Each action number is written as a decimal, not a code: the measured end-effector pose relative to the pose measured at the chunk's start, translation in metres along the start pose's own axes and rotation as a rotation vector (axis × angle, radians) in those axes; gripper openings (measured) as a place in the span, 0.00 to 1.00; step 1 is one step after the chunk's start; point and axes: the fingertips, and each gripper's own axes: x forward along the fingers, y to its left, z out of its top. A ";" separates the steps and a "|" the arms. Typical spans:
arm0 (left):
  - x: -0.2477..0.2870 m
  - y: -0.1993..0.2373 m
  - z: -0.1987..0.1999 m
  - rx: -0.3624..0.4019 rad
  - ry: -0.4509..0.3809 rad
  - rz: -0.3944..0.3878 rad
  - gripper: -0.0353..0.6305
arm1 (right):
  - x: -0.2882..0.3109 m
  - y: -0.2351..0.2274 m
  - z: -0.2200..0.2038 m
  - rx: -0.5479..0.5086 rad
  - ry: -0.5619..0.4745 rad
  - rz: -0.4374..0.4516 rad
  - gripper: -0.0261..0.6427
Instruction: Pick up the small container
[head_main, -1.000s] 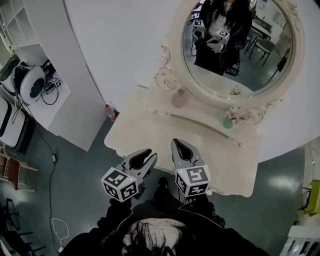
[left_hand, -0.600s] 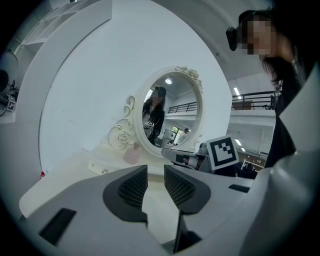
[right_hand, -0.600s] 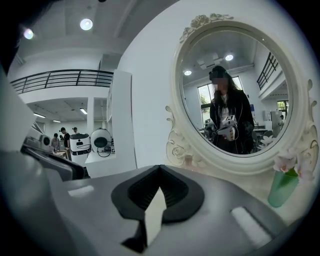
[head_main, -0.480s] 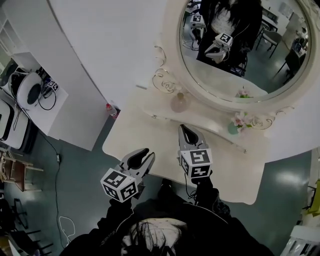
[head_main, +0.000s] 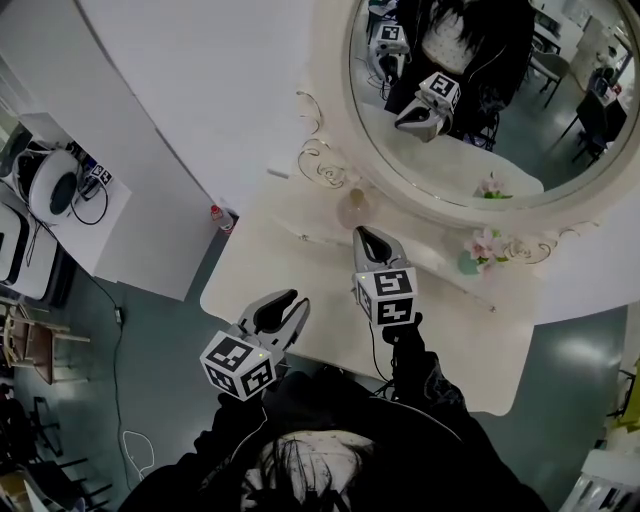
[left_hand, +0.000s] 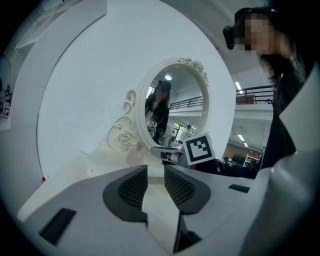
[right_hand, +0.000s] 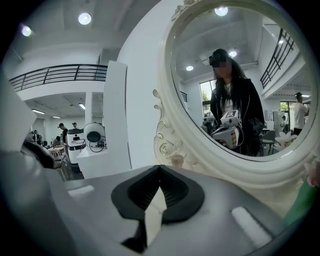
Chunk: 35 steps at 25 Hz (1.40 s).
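Observation:
The small container (head_main: 355, 208), a round pinkish bottle, stands on the raised back ledge of the cream dressing table (head_main: 300, 260), under the oval mirror (head_main: 450, 90). My right gripper (head_main: 362, 236) hangs over the tabletop just in front of it, pointing at it, shut and empty. In the right gripper view the container (right_hand: 175, 160) shows just above the touching tips (right_hand: 159, 169). My left gripper (head_main: 291, 301) is at the table's near left edge, farther from the container (left_hand: 134, 156). Its jaws (left_hand: 155, 172) stand almost together with nothing between them.
A teal vase with pink flowers (head_main: 470, 260) stands on the ledge to the right. A red-capped bottle (head_main: 219, 218) sits off the table's left corner. A white cabinet (head_main: 110, 215) with a headset on it stands at the left. The mirror shows the person and both grippers.
Both grippers have moved forward over the table toward the mirror, the right one much farther. It now reaches close to the back ledge. Both jaws stayed shut.

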 end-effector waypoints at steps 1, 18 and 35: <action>0.002 0.000 0.000 0.005 0.006 -0.003 0.18 | 0.006 -0.003 0.000 0.000 0.004 0.000 0.06; 0.016 0.036 0.018 0.035 0.081 -0.117 0.18 | 0.071 -0.040 -0.012 0.078 0.086 -0.132 0.30; 0.020 0.079 0.040 0.057 0.109 -0.187 0.18 | 0.098 -0.050 -0.016 0.052 0.113 -0.273 0.29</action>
